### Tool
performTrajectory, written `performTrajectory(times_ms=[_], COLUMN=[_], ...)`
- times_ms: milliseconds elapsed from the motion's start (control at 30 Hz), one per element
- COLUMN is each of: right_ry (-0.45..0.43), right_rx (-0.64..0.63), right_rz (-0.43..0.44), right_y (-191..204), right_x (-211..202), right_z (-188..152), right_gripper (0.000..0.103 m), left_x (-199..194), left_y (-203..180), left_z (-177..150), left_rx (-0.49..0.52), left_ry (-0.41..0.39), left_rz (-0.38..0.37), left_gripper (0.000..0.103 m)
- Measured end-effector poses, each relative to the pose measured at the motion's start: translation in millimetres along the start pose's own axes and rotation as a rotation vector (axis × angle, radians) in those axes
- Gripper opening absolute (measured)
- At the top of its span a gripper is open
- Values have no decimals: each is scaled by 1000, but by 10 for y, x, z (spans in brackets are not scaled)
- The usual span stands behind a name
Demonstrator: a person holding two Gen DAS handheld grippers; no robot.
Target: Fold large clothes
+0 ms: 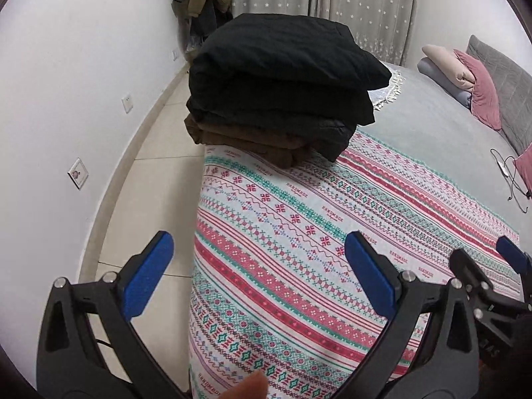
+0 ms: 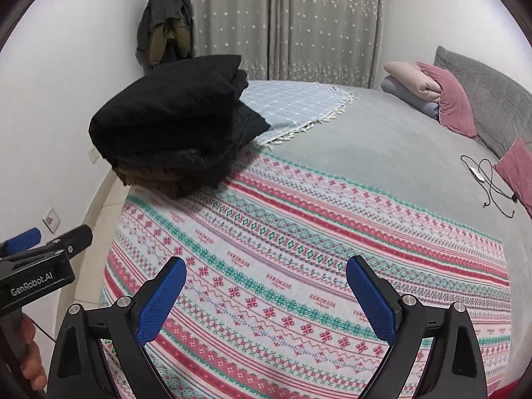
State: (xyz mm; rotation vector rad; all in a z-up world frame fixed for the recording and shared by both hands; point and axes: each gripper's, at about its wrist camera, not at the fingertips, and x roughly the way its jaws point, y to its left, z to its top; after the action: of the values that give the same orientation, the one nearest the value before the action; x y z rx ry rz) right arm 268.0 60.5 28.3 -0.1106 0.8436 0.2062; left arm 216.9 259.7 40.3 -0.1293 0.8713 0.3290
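Evidently finished pieces were kept aside: the stack of folded clothes sat at the far left corner of the bed, leaving the patterned blanket free. Both the left gripper and right gripper hovered over it, fingers wide apart, holding nothing. Starred curtains hung behind.

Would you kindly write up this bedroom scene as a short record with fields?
surface: bed with patterned blanket spread over a grey cover
folded stack: black garment on top, brown garment at the bottom, at the blanket's far left corner
left tongs: open, holding nothing
right tongs: open, holding nothing
headboard end: pink pillows, rolled bedding
loose item: black cable
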Motion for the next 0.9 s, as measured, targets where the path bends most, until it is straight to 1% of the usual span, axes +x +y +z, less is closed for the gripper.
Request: performTrajectory(times_ms=[100,167,300,433,600,900], right_ry=[12,25,37,29,21,8], right_rx=[-8,-21,-36,-32,-34,-32], right_rz=[12,10,3,5,-8,0], right_y=[53,100,153,157,146,157], right_x=[98,166,239,228,206,182], right_z=[4,10,-11,-4,1,20], right_gripper=[98,98,98,98,98,98], left_x=[36,69,126,143,132,112], left_y=[38,75,120,111,82,46], left_z=[-5,-6,-14,-27,-38,-59], left_rx=[-5,-16,-25,-19,-9,2], left_ry=[-4,2,20,30,28,30], left_rz=[29,34,25,12,10,-5], left_gripper=[102,102,102,102,102,102])
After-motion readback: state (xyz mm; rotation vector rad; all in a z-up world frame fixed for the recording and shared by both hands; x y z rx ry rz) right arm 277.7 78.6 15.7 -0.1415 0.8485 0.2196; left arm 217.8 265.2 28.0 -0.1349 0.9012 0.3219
